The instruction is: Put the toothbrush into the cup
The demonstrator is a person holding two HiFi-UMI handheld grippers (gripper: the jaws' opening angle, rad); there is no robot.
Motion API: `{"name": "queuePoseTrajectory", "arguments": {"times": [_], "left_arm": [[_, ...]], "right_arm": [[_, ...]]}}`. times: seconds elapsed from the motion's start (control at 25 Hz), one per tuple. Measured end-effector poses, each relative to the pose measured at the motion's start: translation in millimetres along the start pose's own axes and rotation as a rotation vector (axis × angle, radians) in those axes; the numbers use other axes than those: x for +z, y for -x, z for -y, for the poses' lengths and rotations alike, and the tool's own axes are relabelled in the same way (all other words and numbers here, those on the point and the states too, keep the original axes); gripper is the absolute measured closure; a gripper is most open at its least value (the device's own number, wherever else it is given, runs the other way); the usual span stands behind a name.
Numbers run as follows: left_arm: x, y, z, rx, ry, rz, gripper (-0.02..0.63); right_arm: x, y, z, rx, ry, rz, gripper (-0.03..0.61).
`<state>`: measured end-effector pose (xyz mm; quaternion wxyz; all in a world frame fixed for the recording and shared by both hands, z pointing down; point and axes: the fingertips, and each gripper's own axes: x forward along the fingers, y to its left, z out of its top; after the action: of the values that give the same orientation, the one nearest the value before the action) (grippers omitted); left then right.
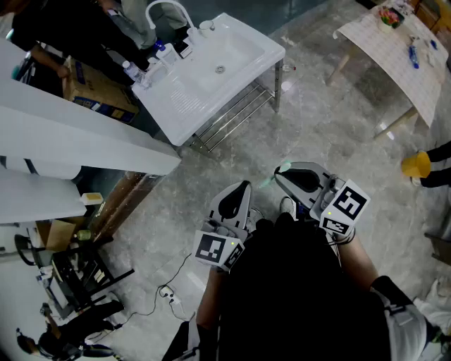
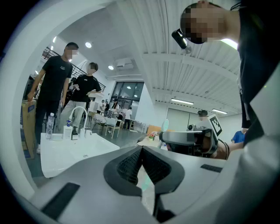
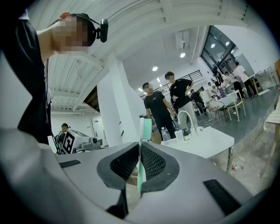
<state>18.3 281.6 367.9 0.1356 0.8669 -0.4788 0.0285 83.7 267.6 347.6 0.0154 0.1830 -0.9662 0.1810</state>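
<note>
Our right hand-held gripper [image 3: 139,151] pinches the mint toothbrush [image 3: 145,129] by its handle, head free for dropping in, while the left hand-held gripper [image 2: 141,151] sits pressed together, apparently empty, well apart from the sink [image 1: 184,106]; we cannot make out a cup.

A white rectangular ceramic sink [image 1: 184,106] stands ahead of both grippers. A curved white faucet [image 1: 169,8] and small plastic bottles [image 1: 137,70] sit along its far left edge, a slatted metal shelf [image 1: 229,113] lies under it, and a brown cardboard box [image 1: 99,95] is just beside it on the left. A wooden table [image 1: 394,49] with a checked cloth stands well apart to the right; nearest the person, the grey left gripper [image 1: 239,189] is beside the grey right gripper [image 1: 283,173], whose jaws clamp a mint-green plastic toothbrush [image 3: 145,127], its head pointing toward the sink.
</note>
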Motion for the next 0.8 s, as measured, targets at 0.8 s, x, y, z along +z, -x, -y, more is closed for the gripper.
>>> {"name": "queuePoseTrajectory", "arguments": {"times": [0.8], "left_arm": [[-1,-12,37,0.017,0.007,0.000,0.604]], "right_arm": [[-5,36,3,0.021,-0.009,0.010,0.549]]}}
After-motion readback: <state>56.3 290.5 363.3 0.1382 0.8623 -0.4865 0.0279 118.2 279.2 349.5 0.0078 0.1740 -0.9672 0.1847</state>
